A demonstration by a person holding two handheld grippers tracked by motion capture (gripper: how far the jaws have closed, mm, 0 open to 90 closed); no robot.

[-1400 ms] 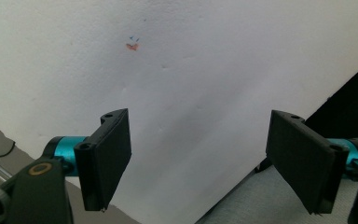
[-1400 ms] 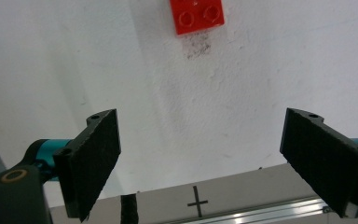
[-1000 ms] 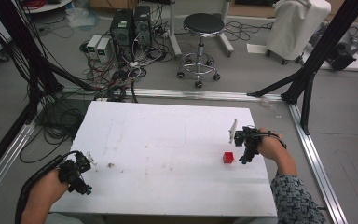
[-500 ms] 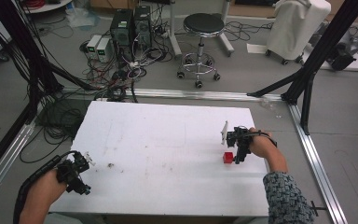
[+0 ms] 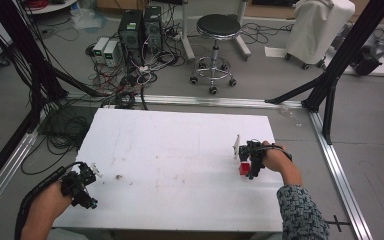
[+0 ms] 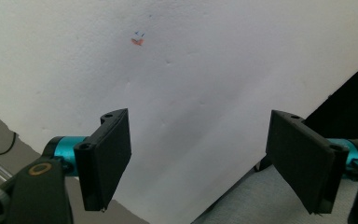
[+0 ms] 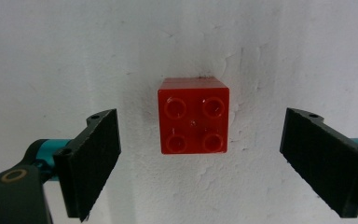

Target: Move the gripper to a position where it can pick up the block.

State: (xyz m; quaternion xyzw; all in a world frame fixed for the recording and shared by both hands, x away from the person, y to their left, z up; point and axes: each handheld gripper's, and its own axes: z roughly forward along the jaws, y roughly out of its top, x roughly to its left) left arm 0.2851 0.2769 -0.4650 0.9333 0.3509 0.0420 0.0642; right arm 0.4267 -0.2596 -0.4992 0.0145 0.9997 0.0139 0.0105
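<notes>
Two black fingers (image 7: pixel 93 163) of the right gripper (image 7: pixel 209 163) stand spread wide, and the red brick (image 7: pixel 193 115) sits squarely between them, apart from both, with clear worktop showing on either side. Its four studs face the camera, so the gripper looks straight down on its top. It is a square block with no long axis to speak of, and its side faces run parallel to the pads, so I judge that a plain closing would catch it flat on both sides.

From the high view the right gripper (image 5: pixel 250 159) hovers over the brick (image 5: pixel 243 169) near the right edge of the white worktop (image 5: pixel 170 150), about midway between near and far. This hand is plainly the nearer one. The left gripper (image 5: pixel 80 184) is well apart, at the near left corner; its own fingers (image 6: pixel 105 156) are spread too and hold nothing, with a small orange mark (image 6: pixel 137 41) on the surface farther off.

Beyond the far edge lie grey floor, a black stool (image 5: pixel 216 40), computer boxes (image 5: pixel 140 27) and tangled cables.
</notes>
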